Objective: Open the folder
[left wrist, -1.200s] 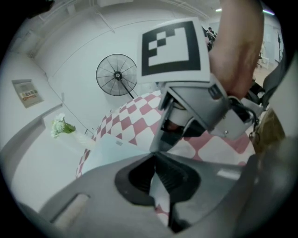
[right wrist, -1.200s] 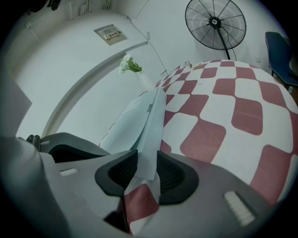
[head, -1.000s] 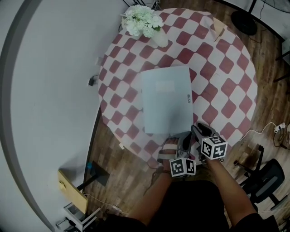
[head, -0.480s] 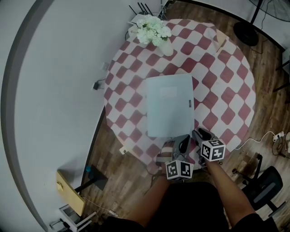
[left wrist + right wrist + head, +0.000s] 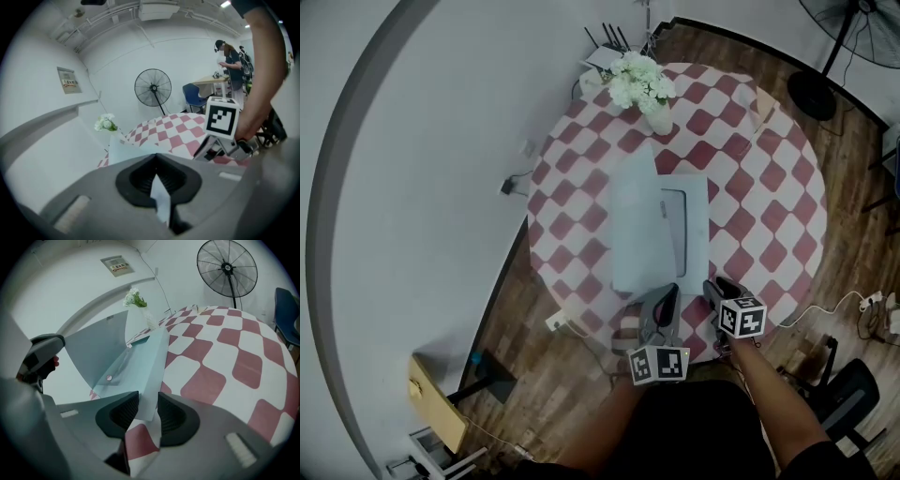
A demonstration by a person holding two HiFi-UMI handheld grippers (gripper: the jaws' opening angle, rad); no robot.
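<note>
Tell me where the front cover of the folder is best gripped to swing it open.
Grip the front cover at its near free corner, coming from the person's side, where the left gripper has its jaws shut on it. It hinges along its left side, so that corner likely gives most leverage, and it stands lifted off the back cover.

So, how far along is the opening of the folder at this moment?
Done: the left tool is shut on the front cover. In hand: that cover stands tilted up off the rest of the folder, whose near corner lies between the open jaws of the right tool. Left: lay the cover fully over on the table.
</note>
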